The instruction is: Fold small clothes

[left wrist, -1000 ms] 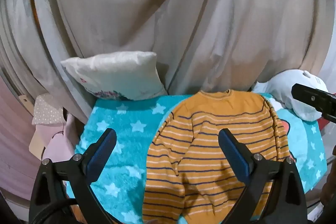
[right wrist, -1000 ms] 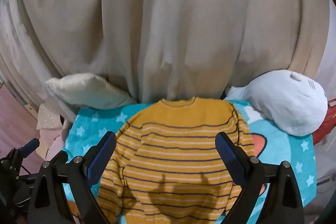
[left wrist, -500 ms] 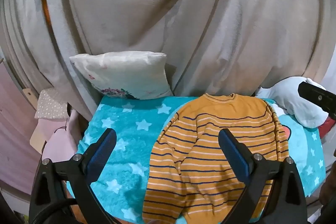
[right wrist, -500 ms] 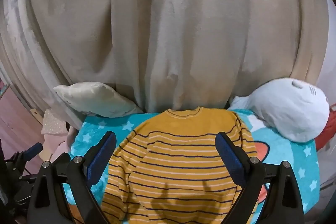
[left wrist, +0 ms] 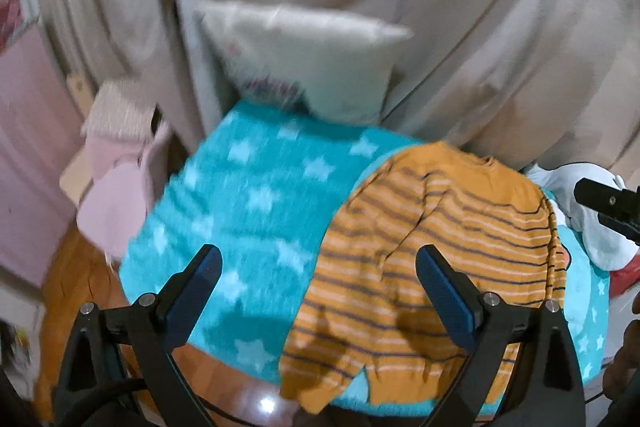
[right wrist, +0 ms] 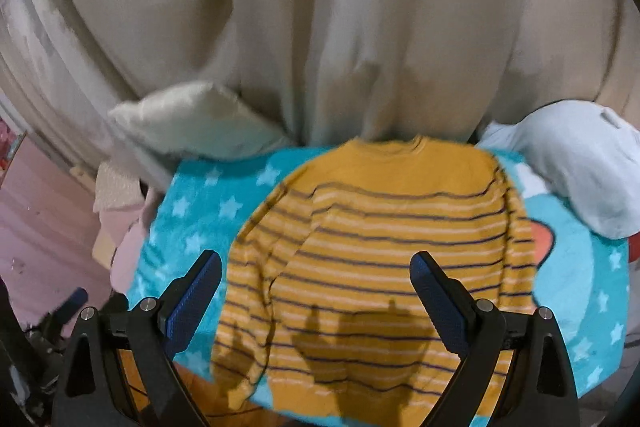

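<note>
The striped sweater [right wrist: 372,255] lies flat and face-up on the star-print blanket [left wrist: 248,203], its collar at the far edge by the curtain [right wrist: 320,27] and its hem hanging toward the near edge — so its long axis runs near-to-far, straight along the line both grippers look down. From the right gripper [right wrist: 316,295] the garment sits dead ahead, the body framed between the two blue pads, with its shadow falling on the lower stripes; that gripper is spread wide and holds nothing. From the left gripper [left wrist: 318,291] the sweater lies off to the right, only the sweater's left sleeve and side coming under its right finger, while bare blanket fills the space ahead; its fingers are likewise wide apart and empty. The right gripper is judged the better placed for the body, the left for the left sleeve, which lies folded in along the side. A white pillow [left wrist: 304,55] rests at the far left, a pale plush toy [right wrist: 568,163] at the far right, both clear of the garment. Against the view half a second ago, both cameras have tipped downward and closer: the wooden near edge now shows under the blanket, the left view has swung left, and motion blur smears both pictures — neither gripper has touched cloth yet.
</note>
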Available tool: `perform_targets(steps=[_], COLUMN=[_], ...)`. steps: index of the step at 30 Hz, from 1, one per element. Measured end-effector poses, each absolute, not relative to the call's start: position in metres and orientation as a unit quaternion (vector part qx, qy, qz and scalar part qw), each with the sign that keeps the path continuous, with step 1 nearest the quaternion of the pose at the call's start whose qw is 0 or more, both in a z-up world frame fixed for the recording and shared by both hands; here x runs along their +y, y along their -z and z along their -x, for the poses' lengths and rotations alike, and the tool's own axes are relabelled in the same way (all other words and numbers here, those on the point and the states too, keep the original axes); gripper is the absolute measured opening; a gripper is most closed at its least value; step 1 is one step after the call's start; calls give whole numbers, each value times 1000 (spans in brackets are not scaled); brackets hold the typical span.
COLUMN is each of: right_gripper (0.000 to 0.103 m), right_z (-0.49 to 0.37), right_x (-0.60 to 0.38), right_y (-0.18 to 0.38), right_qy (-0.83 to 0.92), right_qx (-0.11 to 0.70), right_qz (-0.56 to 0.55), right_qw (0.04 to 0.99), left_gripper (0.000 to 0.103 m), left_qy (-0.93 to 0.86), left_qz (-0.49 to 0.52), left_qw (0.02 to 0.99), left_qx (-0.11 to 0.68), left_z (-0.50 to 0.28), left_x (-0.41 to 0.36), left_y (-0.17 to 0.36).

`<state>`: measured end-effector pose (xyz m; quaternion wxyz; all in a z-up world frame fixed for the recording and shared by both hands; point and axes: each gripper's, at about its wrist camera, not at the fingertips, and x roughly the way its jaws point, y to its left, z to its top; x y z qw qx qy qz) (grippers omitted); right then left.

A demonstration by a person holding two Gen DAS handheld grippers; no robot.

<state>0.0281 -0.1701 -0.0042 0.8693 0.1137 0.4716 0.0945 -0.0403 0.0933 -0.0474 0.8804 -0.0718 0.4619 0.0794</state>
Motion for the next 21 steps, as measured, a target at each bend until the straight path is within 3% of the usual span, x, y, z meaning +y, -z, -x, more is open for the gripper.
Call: perform_targets(steps=[10, 21], right_gripper=[95, 89], right_z=[-48, -87], right_x=[-74, -8], right_y=[52, 125], right_qy=[-174, -226], right_qx=[529, 608], right_qz=[-58, -98], right_qw=[829, 755], left_gripper=[97, 97], left_qy=[-143, -149], left_qz=[128, 148], left_qw=[836, 798], left_qx=[514, 565], left_z=[67, 72], left_x=[165, 222], left_y=[121, 187])
